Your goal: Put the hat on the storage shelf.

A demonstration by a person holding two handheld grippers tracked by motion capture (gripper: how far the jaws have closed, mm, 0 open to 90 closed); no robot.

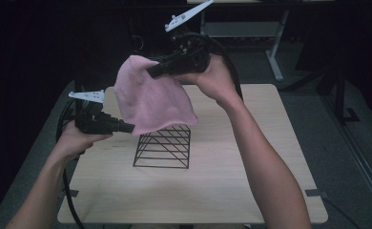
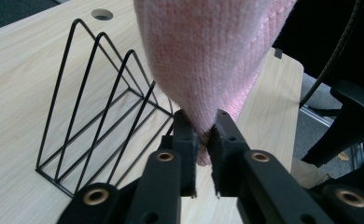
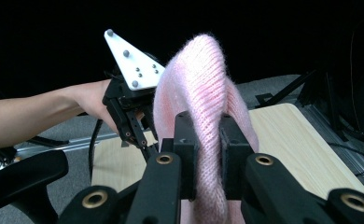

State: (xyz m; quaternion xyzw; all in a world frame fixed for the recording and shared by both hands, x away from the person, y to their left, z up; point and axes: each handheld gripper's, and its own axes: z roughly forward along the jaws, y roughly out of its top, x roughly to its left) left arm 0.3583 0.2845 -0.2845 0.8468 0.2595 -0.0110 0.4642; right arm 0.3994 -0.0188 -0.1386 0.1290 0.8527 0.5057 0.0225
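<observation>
- I have a soft pink knitted cloth [image 1: 151, 98], ribbed like a woollen hat or small towel, held up in the air between both tools, hanging above the pale wooden table [image 1: 251, 181] and draping over the top of a black wire rack with triangular dividers [image 1: 164, 147].
- My left gripper [image 1: 129, 128] is clamped on the cloth's lower corner; in the left gripper view its jaws are pinched tight on a narrow fold of knit [image 2: 203, 70], with the rack [image 2: 101, 98] just beside and below.
- My right gripper [image 1: 153, 71] is raised higher and farther back, closed on the upper edge; in the right gripper view a thick ridge of the fabric [image 3: 208, 107] bulges up between the jaws.
- I judge the cloth light and wholly limp: it sags into a curve between the two holds and will fold wherever it is unsupported.
- The fuzzy knit should give good friction, so slipping seems unlikely, but the loose stitches may stretch or snag on the rack's wire tips.
- Best holds, I think, are at the edges or corners, well apart as now, so the cloth stays spread; a pinch in the middle would bunch it.
- Nothing fragile here; a firm squeeze does no harm.
</observation>
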